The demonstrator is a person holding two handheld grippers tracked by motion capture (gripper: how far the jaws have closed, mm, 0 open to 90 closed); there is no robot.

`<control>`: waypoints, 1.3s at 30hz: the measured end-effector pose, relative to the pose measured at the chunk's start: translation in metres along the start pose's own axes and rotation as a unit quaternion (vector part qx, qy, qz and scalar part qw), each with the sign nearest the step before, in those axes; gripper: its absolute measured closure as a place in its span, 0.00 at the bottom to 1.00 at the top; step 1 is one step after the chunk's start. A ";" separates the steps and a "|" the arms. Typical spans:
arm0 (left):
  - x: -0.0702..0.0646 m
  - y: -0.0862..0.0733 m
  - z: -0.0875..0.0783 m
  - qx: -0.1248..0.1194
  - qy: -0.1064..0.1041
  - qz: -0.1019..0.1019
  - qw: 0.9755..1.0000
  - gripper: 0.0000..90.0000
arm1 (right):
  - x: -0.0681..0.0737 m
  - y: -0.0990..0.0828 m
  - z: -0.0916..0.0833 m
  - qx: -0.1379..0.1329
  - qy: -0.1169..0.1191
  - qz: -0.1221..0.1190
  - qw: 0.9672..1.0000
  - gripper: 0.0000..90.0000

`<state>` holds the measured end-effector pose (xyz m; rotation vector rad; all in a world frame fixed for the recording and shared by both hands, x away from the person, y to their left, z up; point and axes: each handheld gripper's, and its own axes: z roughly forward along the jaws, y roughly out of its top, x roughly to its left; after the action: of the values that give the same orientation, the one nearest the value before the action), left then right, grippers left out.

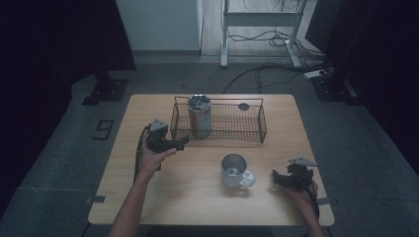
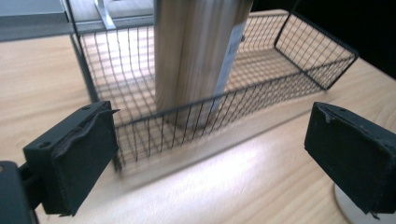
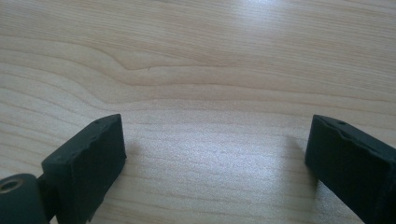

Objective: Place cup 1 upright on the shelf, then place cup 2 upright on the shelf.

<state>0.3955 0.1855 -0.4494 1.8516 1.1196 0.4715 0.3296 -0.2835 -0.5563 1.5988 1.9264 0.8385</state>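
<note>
A shiny steel mug point(image 1: 234, 170) with its handle stands on the pale wooden desk point(image 1: 197, 197), between both sets of jaws; black cables point(image 1: 267, 69) cross the floor well beyond.

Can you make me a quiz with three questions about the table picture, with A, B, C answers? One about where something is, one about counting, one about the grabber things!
1. Where does the tall metal can stand?
A. inside the wire basket
B. beside the mug
C. on the floor

2. How many mugs are on the table?
A. one
B. two
C. three

3. How is the left gripper?
A. shut on the can
B. open, holding nothing
C. shut on the mug

Answers:
1 A, the basket's mesh walls surround the can.
2 A, a single silver mug sits near the table's middle.
3 B, in the left gripper view its jaws stand apart with nothing between them.
</note>
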 end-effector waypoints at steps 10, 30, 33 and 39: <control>0.014 -0.041 -0.018 0.012 0.024 -0.006 1.000 0.06 | 0.000 0.000 0.000 0.000 -0.002 0.002 1.000 0.06; 0.022 -0.094 -0.029 0.049 0.044 -0.011 0.998 0.09 | 0.001 0.001 0.001 0.000 -0.009 0.009 1.000 0.06; 0.022 -0.097 -0.027 0.052 0.042 -0.015 0.998 0.10 | 0.001 0.001 0.001 -0.001 -0.008 0.008 1.000 0.07; 0.019 -0.102 -0.028 0.055 0.049 -0.012 0.997 0.10 | -0.001 0.000 -0.001 -0.007 -0.009 0.011 1.000 0.10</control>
<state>0.3345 0.2353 -0.5229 1.9259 1.2544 0.5011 0.3289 -0.2843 -0.5555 1.6174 1.8905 0.8424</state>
